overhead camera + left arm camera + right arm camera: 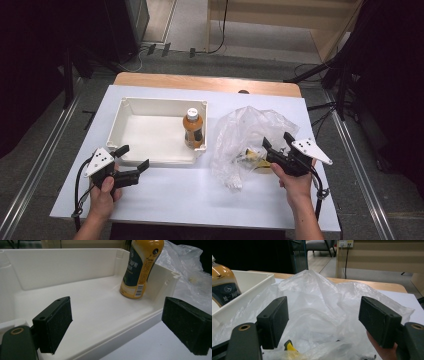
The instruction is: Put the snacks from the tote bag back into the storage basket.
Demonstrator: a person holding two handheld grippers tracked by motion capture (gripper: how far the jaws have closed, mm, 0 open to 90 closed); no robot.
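Observation:
A white rectangular bin [131, 131] sits on the table left of centre. An orange drink bottle [193, 129] with a white cap stands upright in its right end; the bottle [140, 267] leans slightly in the left gripper view. A crumpled clear plastic bag [241, 135] lies right of the bin, with yellow and dark items inside [251, 156]. My left gripper [132, 157] is open at the bin's near rim [120, 337], holding nothing. My right gripper [277, 140] is open at the bag's right side, and the bag [322, 307] lies between its jaws.
The table is covered by a white sheet [190, 190] with a wooden edge [200, 82] at the back. Cables and dark stands lie on the floor beyond. A wooden cabinet [300, 20] stands at the back right.

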